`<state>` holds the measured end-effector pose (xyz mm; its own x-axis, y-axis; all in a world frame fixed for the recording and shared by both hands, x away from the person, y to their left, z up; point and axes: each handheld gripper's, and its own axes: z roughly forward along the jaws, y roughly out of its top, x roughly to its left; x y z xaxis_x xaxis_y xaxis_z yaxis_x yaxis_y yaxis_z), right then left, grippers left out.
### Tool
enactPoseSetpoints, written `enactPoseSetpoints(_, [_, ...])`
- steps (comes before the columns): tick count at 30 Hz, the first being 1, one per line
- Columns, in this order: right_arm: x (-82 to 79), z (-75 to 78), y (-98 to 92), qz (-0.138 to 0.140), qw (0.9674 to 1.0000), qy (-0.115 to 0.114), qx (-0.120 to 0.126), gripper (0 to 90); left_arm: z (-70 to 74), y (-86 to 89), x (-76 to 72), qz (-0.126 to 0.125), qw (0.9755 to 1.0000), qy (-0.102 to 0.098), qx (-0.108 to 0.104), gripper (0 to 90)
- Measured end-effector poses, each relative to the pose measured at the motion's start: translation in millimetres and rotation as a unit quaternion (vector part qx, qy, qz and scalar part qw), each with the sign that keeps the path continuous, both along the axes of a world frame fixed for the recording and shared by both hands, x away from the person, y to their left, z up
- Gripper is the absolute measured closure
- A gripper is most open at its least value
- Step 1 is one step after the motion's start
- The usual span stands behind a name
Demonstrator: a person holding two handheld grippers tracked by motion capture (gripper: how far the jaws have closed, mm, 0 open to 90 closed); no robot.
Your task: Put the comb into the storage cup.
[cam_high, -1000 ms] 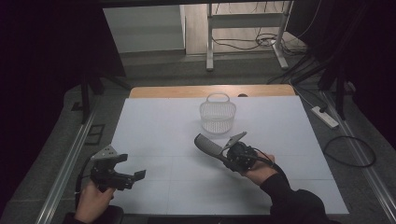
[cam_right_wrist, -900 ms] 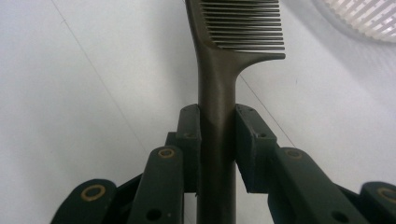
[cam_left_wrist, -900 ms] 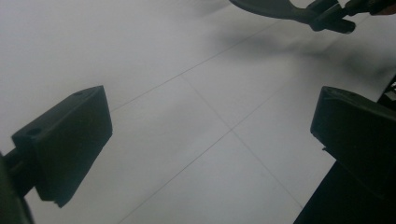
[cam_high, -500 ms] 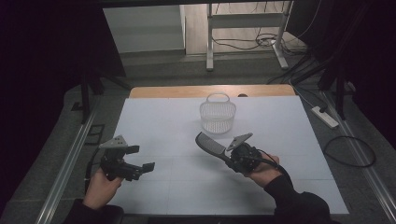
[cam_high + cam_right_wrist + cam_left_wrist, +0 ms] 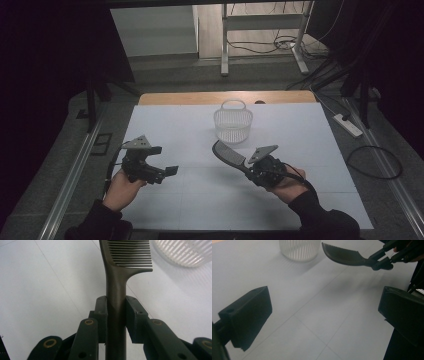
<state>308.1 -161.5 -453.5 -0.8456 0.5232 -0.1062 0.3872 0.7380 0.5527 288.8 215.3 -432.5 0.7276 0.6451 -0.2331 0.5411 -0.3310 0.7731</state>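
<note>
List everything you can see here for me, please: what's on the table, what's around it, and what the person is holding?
Basket: one, white, slatted, far middle of the table.
Comb: one, black, clamped by its handle, raised and pointing toward the basket.
Table: one, white top with a wooden far edge.
Power strip: one, white, on the floor to the right.
Metal frame: one, pale, on the floor behind the table.
Left gripper: one, black, jaws apart, holding nothing.
Right gripper: one, black, shut on the comb.

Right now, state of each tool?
Left tool: open, jaws wide apart, holding nothing.
Right tool: shut on the handle of the dark comb, held above the table.
</note>
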Motion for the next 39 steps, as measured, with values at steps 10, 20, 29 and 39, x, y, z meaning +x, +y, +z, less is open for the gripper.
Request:
enactPoseSetpoints(10, [-6.0, 5.0, -3.2, 0.001, 0.9998, -0.019, 0.008, 72.3, 7.3, -22.4, 21.3, -0.008, 0.9999, 0.006, 0.01, 0.0])
enactPoseSetpoints(20, [-9.9, 11.6, -10.5, -0.005, 0.999, -0.035, 0.026, 72.4, 18.3, -40.9, 39.9, -0.015, 0.9998, 0.009, -0.008, 0.0])
enactPoseSetpoints(29, [-14.9, 16.5, -15.3, -0.013, 0.9979, -0.05, 0.039, 72.4, 23.9, -59.4, 51.1, -0.027, 0.9992, 0.008, -0.03, 0.0])
enactPoseSetpoints(39, [-20.8, 16.2, -15.1, -0.01, 0.9966, -0.065, 0.051, 72.4, 16.8, -68.2, 48.2, -0.039, 0.9979, 0.022, -0.047, 0.0])
